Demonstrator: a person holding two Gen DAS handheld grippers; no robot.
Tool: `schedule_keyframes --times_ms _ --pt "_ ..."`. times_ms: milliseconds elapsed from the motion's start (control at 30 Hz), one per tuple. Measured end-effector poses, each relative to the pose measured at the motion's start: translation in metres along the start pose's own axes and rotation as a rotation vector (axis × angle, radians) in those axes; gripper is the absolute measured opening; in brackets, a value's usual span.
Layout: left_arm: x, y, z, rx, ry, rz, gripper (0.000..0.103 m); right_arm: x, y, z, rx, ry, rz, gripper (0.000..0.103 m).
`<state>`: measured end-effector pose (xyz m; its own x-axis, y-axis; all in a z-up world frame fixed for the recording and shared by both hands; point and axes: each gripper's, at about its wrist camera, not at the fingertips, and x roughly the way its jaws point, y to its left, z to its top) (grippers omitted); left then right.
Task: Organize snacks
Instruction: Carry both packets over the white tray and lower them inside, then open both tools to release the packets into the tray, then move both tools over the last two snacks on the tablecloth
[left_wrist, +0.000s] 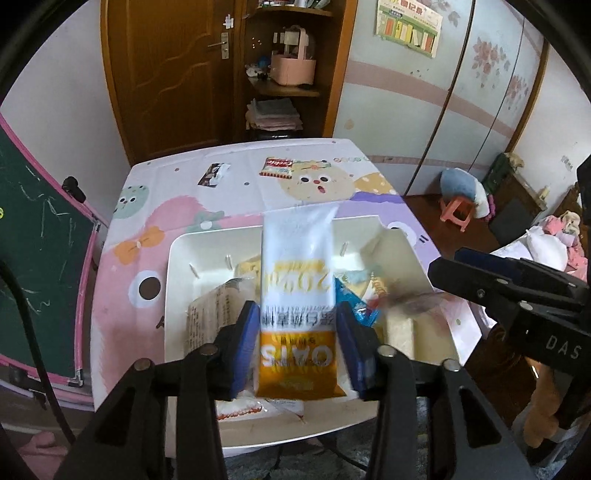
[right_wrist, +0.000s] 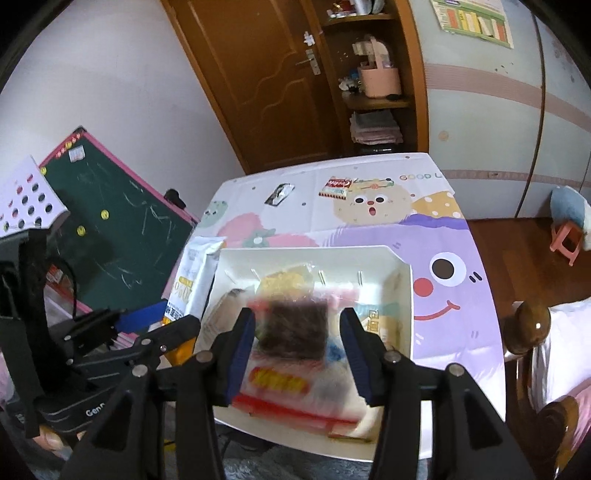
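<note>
My left gripper (left_wrist: 297, 321) is shut on a white and orange oats bar packet (left_wrist: 298, 295), held above the white tray (left_wrist: 177, 258). The same packet (right_wrist: 194, 277) and the left gripper (right_wrist: 144, 321) show in the right wrist view, over the tray's left wall. My right gripper (right_wrist: 297, 326) is shut on a clear packet with red print and a dark brown cake (right_wrist: 295, 328), blurred, low over the tray (right_wrist: 402, 288). It shows in the left wrist view (left_wrist: 450, 266), with its blurred packet (left_wrist: 406, 299). The tray holds several snack packets.
Two snack packets lie at the table's far side: a red and white one (right_wrist: 334, 187) and a dark one (right_wrist: 280, 194). The table has a cartoon cloth (right_wrist: 461, 295). A green chalkboard (right_wrist: 122, 229) stands left; a bed and wooden post (right_wrist: 532, 325) right.
</note>
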<state>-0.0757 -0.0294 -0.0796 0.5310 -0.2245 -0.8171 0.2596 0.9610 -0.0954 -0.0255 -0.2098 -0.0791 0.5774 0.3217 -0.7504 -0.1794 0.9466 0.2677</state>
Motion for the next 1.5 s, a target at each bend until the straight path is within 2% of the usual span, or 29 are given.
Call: schedule_keyframes --times_ms 67,100,367,767,1067,1267,1500 --pt "-0.001 0.002 -0.001 -0.015 -0.011 -0.002 0.082 0.001 0.001 0.000 -0.002 0.004 -0.006 0.056" --pt "-0.002 0.005 -0.001 -0.024 -0.025 -0.002 0.083 0.001 0.002 0.000 -0.002 0.003 -0.009 0.058" --pt "-0.001 0.015 0.002 -0.049 -0.041 0.011 0.083 0.009 0.003 0.001 0.011 0.022 -0.018 0.060" --pt "0.003 0.016 0.004 -0.032 -0.054 0.029 0.083 0.014 0.005 0.001 0.022 0.037 0.004 0.060" --pt "0.011 0.022 0.022 -0.031 -0.053 0.054 0.083 0.019 0.002 0.012 0.011 0.019 0.009 0.060" --pt "-0.004 0.035 0.059 -0.037 -0.129 0.115 0.083 0.013 -0.004 0.044 -0.007 -0.033 -0.012 0.060" --pt "-0.043 0.058 0.132 -0.012 -0.237 0.170 0.083 -0.012 -0.015 0.134 -0.054 -0.131 -0.058 0.060"
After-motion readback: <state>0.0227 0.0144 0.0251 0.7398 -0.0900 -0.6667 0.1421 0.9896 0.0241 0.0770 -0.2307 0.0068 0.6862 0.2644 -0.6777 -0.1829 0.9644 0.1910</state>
